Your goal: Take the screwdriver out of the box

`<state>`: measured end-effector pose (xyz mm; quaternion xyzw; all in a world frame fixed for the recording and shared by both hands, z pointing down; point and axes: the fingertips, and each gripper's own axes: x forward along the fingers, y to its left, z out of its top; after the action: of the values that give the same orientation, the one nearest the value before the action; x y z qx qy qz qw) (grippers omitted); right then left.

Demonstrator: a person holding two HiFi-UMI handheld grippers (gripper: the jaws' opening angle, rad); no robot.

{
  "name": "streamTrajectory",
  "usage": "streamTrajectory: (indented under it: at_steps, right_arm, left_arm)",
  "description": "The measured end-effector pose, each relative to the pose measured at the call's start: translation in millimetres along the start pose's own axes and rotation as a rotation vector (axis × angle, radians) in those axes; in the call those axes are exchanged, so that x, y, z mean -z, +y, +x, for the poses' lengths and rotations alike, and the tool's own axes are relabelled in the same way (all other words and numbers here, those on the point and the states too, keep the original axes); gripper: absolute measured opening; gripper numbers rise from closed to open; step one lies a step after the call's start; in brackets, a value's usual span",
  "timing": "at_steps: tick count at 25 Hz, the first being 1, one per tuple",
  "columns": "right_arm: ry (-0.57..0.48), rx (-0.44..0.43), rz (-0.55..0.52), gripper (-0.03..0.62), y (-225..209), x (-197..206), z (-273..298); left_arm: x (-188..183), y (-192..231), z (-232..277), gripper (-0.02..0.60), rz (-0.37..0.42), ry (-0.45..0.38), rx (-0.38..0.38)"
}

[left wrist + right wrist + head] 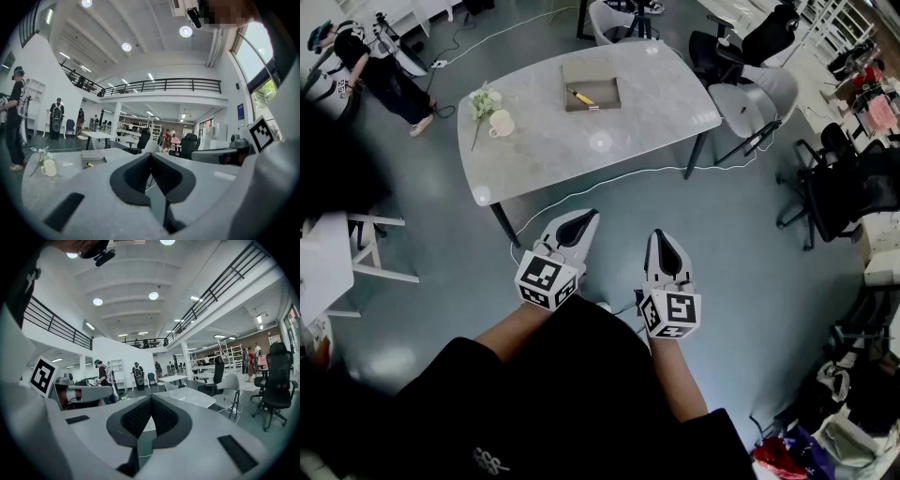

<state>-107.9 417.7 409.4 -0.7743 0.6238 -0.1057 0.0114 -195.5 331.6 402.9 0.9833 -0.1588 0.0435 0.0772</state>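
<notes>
A shallow grey box (591,82) sits on the far side of the marble table (544,141), with a yellow-handled screwdriver (582,97) lying inside it. In the left gripper view the box (94,160) and the screwdriver (88,164) show far off, to the left of the jaws. Both grippers hang over the floor on the near side of the table, well short of the box. My left gripper (583,218) (151,155) is shut and holds nothing. My right gripper (662,237) (151,398) is also shut and holds nothing.
A white mug (501,123) and a small bunch of flowers (482,101) stand at the table's left end. Chairs (759,94) stand to the table's right and behind it. A white cable (628,173) trails over the floor. A person (384,75) stands far left.
</notes>
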Motion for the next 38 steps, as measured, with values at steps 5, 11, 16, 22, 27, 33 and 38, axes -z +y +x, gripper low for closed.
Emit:
streamTrajectory:
  at_steps: [5,11,16,22,27,33,38]
  right_arm:
    - [0.008,0.046,0.040,0.011,-15,15,5]
    - [0.002,0.109,0.113,0.012,-61,24,33]
    - [0.053,0.173,0.115,0.012,-102,23,82]
    - [0.098,0.183,0.095,0.012,-138,-6,178]
    - [0.113,0.111,0.048,0.012,-135,-27,276]
    - [0.122,0.055,0.021,0.012,-124,-44,365]
    - [0.163,0.015,0.038,0.012,-120,-39,403]
  left_arm:
    - [7,15,9,0.017,-0.008,0.018,-0.017]
    - [25,42,55,0.017,-0.041,0.052,-0.010]
    - [35,79,117,0.015,-0.103,0.092,0.024]
    - [13,144,204,0.015,-0.158,0.119,0.055]
    - [2,214,249,0.017,-0.196,0.107,0.020]
    - [8,288,282,0.017,-0.261,0.122,-0.001]
    - [15,334,303,0.017,-0.310,0.138,-0.070]
